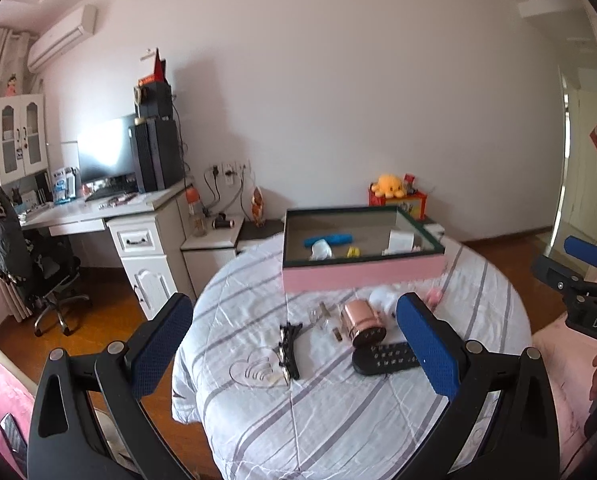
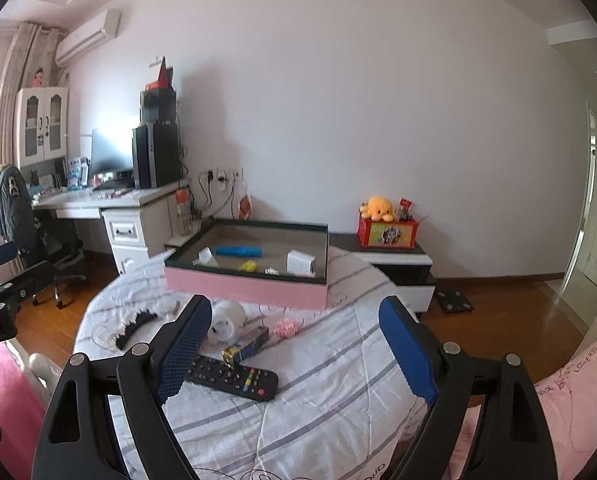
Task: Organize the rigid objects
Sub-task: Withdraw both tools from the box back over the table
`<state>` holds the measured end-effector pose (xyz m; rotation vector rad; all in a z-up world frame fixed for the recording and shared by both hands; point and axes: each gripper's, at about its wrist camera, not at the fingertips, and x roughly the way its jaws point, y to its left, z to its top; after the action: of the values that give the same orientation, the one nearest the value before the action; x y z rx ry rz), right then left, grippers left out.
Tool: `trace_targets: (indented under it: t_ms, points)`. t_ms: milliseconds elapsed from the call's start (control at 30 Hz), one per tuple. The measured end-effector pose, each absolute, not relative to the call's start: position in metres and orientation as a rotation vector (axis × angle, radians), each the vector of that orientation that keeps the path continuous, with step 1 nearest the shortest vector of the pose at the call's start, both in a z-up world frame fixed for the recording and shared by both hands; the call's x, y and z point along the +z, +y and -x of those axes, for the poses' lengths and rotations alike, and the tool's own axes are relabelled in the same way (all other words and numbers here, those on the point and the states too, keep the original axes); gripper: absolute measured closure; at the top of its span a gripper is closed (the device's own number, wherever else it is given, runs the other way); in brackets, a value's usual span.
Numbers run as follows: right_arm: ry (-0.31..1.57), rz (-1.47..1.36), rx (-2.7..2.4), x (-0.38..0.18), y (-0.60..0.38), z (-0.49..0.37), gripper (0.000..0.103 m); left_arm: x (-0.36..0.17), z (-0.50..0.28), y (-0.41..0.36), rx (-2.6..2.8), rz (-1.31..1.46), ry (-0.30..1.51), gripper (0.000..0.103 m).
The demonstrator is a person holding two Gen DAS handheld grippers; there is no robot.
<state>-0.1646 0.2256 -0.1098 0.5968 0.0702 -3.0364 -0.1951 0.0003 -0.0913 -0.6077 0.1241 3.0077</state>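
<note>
A pink box (image 1: 362,272) (image 2: 244,286) with a dark rim sits at the far side of the striped bedding (image 1: 338,408) (image 2: 338,380). It holds a blue tube (image 1: 328,239) (image 2: 238,251), a white box (image 2: 300,261) and small yellow and white items. In front of it lie a black remote (image 1: 384,358) (image 2: 238,380), a rose-gold cup (image 1: 360,322), a black comb (image 1: 289,350) (image 2: 134,326), a clear heart (image 1: 254,372), a blue packet (image 2: 250,344), a white toy (image 2: 228,318) and a pink clip (image 2: 287,328). My left gripper (image 1: 294,344) and right gripper (image 2: 294,352) are open, empty, above the bedding.
A white desk (image 1: 98,216) with a monitor and a black office chair (image 1: 26,256) stand at the left. A low cabinet (image 2: 402,268) carries a red box and yellow plush (image 2: 378,208). Wooden floor surrounds the bed. A doorway is at the right.
</note>
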Motion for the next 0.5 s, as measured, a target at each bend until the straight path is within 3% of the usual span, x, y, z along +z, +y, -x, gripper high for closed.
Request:
trace_targets:
  t_ms: [500]
  points:
    - [0.123, -0.950, -2.879, -0.187, 0.198, 0.246, 0.016, -0.140, 0.243, 0.002, 2.946, 0.835, 0.166, 0.000]
